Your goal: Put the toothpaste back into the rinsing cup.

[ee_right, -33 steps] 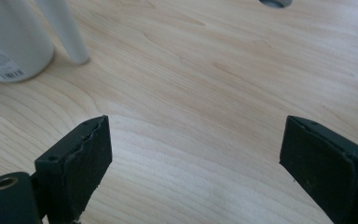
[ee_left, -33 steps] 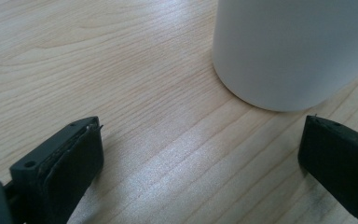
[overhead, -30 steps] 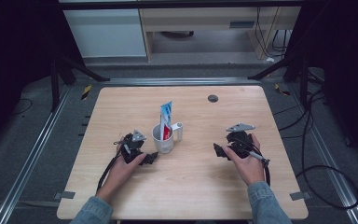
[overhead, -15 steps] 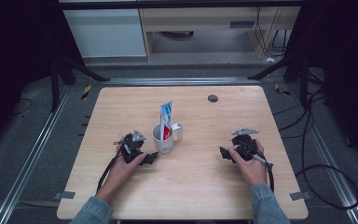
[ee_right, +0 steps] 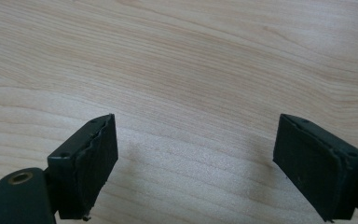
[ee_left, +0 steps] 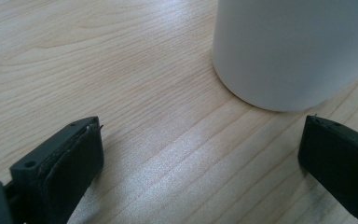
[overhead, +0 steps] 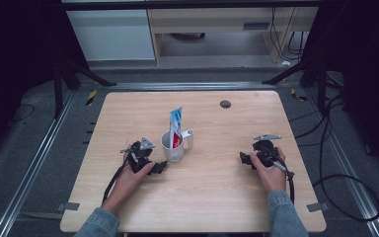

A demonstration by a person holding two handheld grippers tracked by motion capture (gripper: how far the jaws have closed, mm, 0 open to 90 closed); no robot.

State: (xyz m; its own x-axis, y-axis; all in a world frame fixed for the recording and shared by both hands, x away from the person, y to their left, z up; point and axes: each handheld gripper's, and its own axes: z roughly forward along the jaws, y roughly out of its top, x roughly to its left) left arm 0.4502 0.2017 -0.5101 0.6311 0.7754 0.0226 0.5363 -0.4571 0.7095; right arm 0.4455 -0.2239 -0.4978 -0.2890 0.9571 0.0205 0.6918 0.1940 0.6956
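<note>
From the high view, a white mug stands near the middle of the wooden table with a blue-and-white toothpaste tube upright inside it, something red beside the tube, and a small white item just to the mug's right. The left gripper lies low on the tabletop just left of the mug, jaws apart, holding nothing. The right gripper sits well apart from the mug on the right side, also empty; its jaws have just been closing a little yet stand wide, with nothing between them. In the left gripper view, the left gripper shows its pads spread over bare wood, the mug close ahead and to one side, not touched. In the right gripper view, the right gripper gapes over plain wood. By my reading the mug already holds its contents, and either the work is finished or a grasp of the mug has not begun.
</note>
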